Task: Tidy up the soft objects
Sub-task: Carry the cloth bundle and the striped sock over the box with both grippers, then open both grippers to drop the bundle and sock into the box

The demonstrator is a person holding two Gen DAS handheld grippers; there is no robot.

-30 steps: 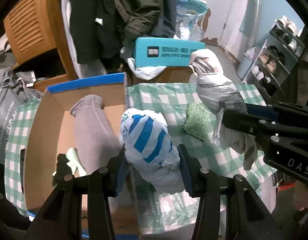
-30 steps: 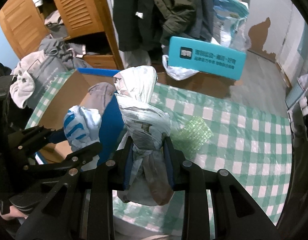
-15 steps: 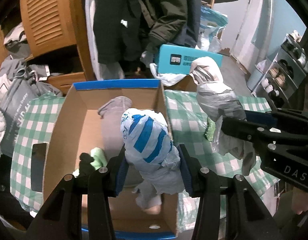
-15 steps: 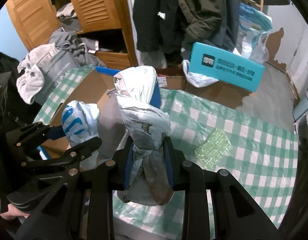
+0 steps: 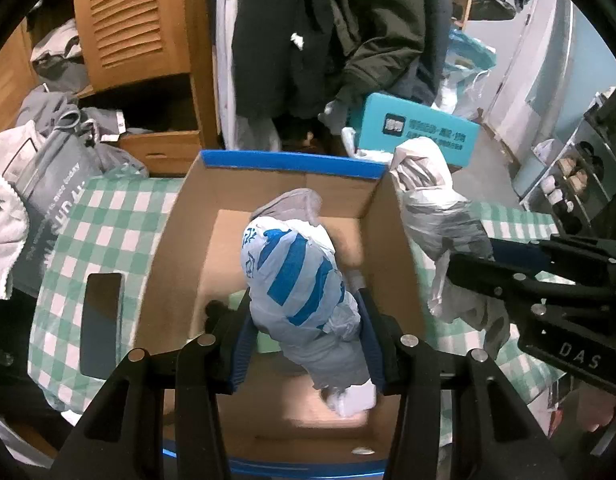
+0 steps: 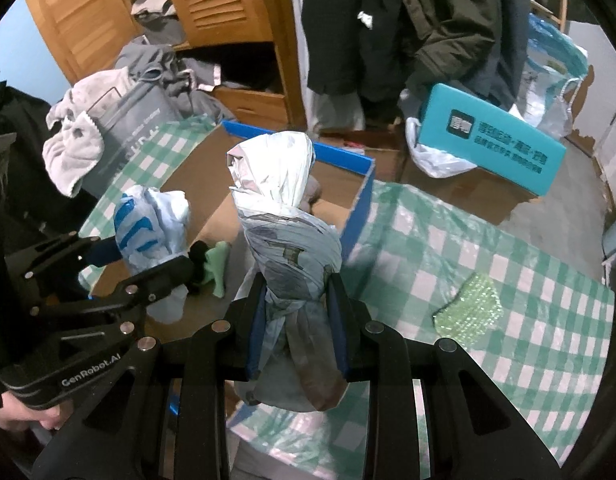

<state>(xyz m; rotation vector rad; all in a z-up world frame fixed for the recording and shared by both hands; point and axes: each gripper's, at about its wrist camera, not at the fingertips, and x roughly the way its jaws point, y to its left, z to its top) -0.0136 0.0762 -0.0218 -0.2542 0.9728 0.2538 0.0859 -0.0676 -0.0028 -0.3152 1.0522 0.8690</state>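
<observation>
My left gripper [image 5: 305, 336] is shut on a white bundle with blue stripes [image 5: 295, 272], held over the open cardboard box [image 5: 179, 248]. The same bundle [image 6: 147, 232] and the left gripper [image 6: 141, 266] show at the left of the right wrist view. My right gripper [image 6: 297, 328] is shut on a knotted grey-white plastic bundle [image 6: 283, 220], which hangs over the box's right wall [image 6: 358, 220]; in the left wrist view that bundle [image 5: 432, 208] is just right of the box. Inside the box lie a grey cloth [image 5: 287, 204] and a green and black soft item [image 6: 215, 260].
A green checked cloth [image 6: 488, 264] covers the table, with a green bubble-wrap piece [image 6: 470, 306] on the right. A dark phone [image 5: 101, 320] lies left of the box. Beyond are a teal box [image 6: 492, 138], a wooden wardrobe [image 5: 139, 28], hanging coats and piled laundry [image 6: 79, 140].
Both grippers have moved left with their bundles. The striped bundle went from beside the box's right wall to over its inside; the grey-white bundle went from over the cloth to the box's right wall.
</observation>
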